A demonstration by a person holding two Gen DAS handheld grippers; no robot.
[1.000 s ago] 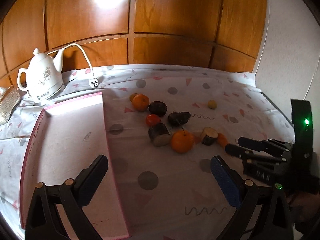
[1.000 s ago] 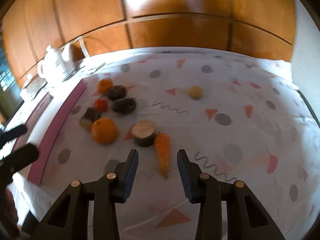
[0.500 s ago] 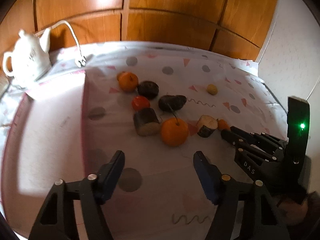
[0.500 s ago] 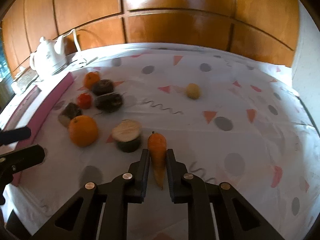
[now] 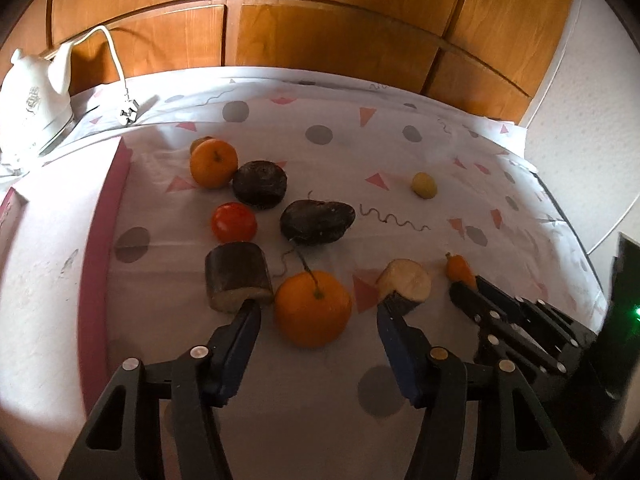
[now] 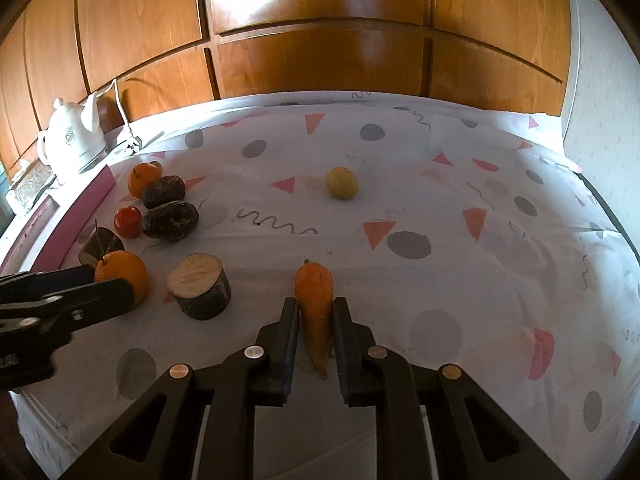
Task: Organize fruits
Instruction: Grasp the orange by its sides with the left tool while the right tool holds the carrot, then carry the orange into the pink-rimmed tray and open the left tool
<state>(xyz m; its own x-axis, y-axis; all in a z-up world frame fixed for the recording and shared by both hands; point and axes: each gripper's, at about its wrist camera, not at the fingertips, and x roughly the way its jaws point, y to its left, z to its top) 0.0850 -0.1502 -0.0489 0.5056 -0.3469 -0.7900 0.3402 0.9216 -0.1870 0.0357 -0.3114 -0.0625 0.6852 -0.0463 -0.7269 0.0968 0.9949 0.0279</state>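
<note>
tablecloth with dots and triangles covers the whole surface, pink-edged white tray lies along its left side, white kettle stands behind the tray.

right gripper is clenched on the carrot — pads press both sides of it, thick end pointing away, thin tip back between the fingers. carrot looks to be resting on the cloth, can't tell if it is lifted.

left gripper has just been closing, jaws now part-way in, and the big orange sits between the fingertips; pads don't touch it, gap shows on both sides.

crowding the orange: cut dark chunk just beside the left fingertip, pale-faced cut chunk right at the right fingertip, contact unclear. behind them a tomato, two dark lumps, a second orange. small yellow fruit lies well apart to the right.

right gripper's fingers hide most of the carrot in the left wrist view — only its top shows. the kettle is cut off at the frame edge there.
</note>
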